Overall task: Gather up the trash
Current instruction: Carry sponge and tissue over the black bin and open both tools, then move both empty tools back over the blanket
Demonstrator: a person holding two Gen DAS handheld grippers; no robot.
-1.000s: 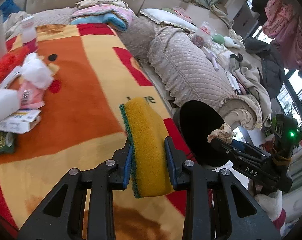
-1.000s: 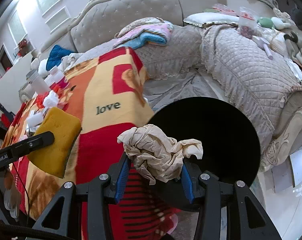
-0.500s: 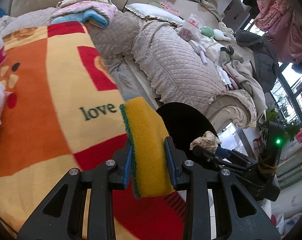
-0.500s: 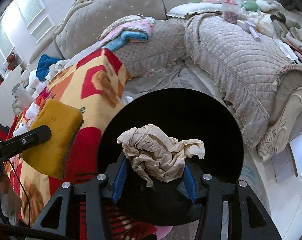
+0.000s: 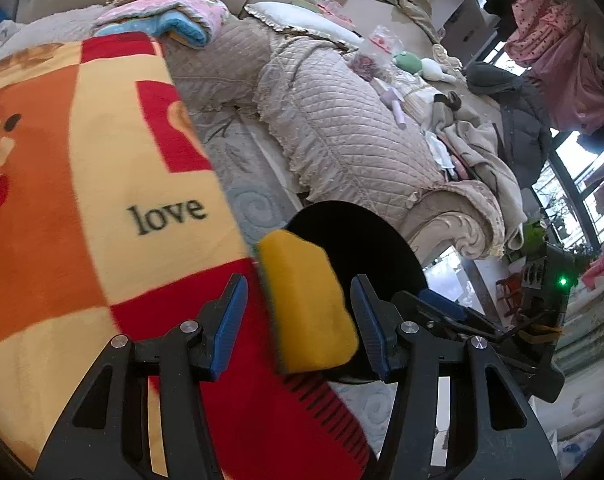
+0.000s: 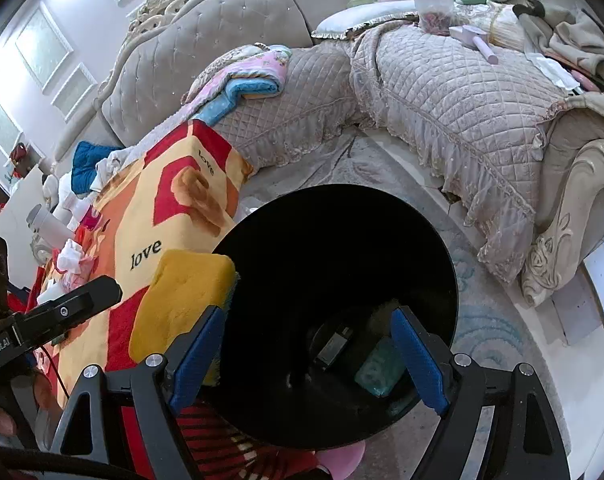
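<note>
One black bin (image 6: 342, 264) fills the lower centre of the right wrist view, its round mouth wide and dark, with a few dim items (a pale green pack and a dark flat piece, hard to tell further) lying at its bottom. The right gripper (image 6: 308, 354) hangs over that mouth at the bottom of the frame, its jaws opening with nothing between the two blue pads. One yellow sponge (image 5: 308, 304) shows in the lower centre of the left wrist view, between the pads of the left gripper (image 5: 297, 322), whose jaws are also opening; there is a clear gap on the left side and the sponge sits close to the right pad, though whether it touches is hard to say. In the right wrist view the same sponge sits at lower left, at the bin's left rim. One patterned blanket (image 5: 101, 184) in red, orange and cream, printed with "love", covers the left half of the left view. One quilted beige sofa (image 6: 454, 92) runs across the top of both views, with one folded pink-and-blue blanket (image 6: 245, 76) on it.
</note>
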